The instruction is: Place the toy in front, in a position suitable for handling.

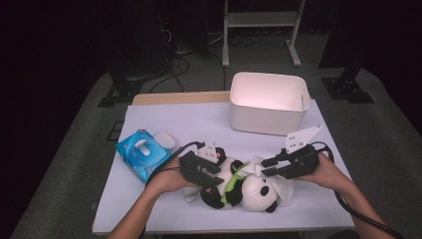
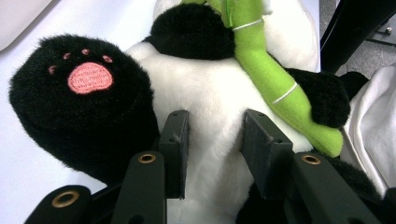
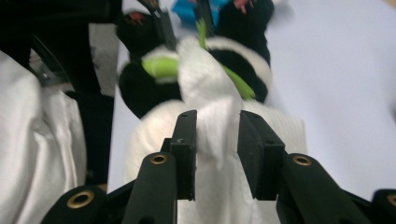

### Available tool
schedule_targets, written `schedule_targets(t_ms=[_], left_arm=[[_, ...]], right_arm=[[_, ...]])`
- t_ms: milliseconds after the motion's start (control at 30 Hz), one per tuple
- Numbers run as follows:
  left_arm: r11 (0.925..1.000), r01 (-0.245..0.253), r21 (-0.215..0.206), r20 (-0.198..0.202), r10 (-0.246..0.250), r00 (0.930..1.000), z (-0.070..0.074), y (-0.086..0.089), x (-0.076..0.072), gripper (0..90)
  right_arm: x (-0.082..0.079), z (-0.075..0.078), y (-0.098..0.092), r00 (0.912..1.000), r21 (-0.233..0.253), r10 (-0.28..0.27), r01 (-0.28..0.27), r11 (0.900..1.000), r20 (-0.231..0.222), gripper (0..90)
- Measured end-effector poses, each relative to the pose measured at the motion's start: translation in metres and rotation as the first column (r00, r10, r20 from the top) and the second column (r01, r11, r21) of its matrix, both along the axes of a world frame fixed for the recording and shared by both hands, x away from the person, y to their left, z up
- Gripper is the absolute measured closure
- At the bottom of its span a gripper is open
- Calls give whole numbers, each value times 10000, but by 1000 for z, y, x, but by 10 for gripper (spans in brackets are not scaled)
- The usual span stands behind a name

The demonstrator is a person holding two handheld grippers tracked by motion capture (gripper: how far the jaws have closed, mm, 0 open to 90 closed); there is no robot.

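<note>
Meanwhile, on the worktop, I work a plush panda with a tool in each hand. My left tool pinches the white belly fur between its jaws, just beside a black foot with a pink paw print. My right tool grips a fold of white cloth lying against the panda's head. The panda lies on its back near the front edge, between my hands, a green bamboo stalk tucked across its chest under a black arm. It looks light, soft and squashy; the fur should give under the jaws and not slip much, so I judge the belly or a limb the best place to take hold, with a deep bite lest only fluff is caught. The cloth is limp and will drape. A white bin stands beyond, well apart; a blue wipes pack lies near my left hand.
</note>
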State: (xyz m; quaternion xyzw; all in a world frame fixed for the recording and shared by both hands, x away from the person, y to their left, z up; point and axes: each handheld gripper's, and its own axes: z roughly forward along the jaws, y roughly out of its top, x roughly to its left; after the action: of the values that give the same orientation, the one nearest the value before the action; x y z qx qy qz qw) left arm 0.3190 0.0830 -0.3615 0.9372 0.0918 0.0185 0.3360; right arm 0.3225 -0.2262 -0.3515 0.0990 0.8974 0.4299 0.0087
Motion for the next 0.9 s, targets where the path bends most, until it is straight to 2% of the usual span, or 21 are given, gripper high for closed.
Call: schedule_targets(t_ms=[67, 167, 200, 300, 333, 467, 700, 767, 900], left_arm=[[10000, 29, -13, 14, -29, 10000, 0, 0, 0, 611], [10000, 35, -6, 13, -35, 10000, 0, -1, 0, 611], [9999, 37, 104, 62, -38, 10000, -1, 0, 0, 610], [10000, -11, -50, -21, 11, 10000, -1, 1, 1, 611], [10000, -5, -77, -36, 5, 10000, -2, 2, 1, 611], [9999, -37, -161, -47, 36, 10000, -2, 3, 2, 611], [9999, -70, -150, -66, 69, 10000, -2, 2, 2, 611], [10000, -23, -93, -64, 23, 10000, -2, 1, 1, 612], [10000, 46, -17, -49, -46, 10000, -1, 0, 2, 612]], right_arm=[[2, -6, 4, 10000, -153, -35, 34, 9999, -93, 657], [6, -14, 15, 9990, -101, 72, -76, 9999, -436, 677], [7, -16, 19, 9990, -101, 137, -141, 9998, -434, 703], [7, -15, 22, 9990, 25, 315, -315, 9995, -312, 831], [6, -14, 21, 9990, 23, 355, -354, 9994, -265, 847], [3, -17, 9, 9996, -199, 189, -193, 9996, -224, 864], [1, -39, -28, 9946, -197, -759, 747, 9970, -705, 868], [0, -42, -31, 9940, -144, -832, 823, 9965, -707, 868], [-2, -35, -24, 9968, -69, -665, 662, 9978, -443, 868]])
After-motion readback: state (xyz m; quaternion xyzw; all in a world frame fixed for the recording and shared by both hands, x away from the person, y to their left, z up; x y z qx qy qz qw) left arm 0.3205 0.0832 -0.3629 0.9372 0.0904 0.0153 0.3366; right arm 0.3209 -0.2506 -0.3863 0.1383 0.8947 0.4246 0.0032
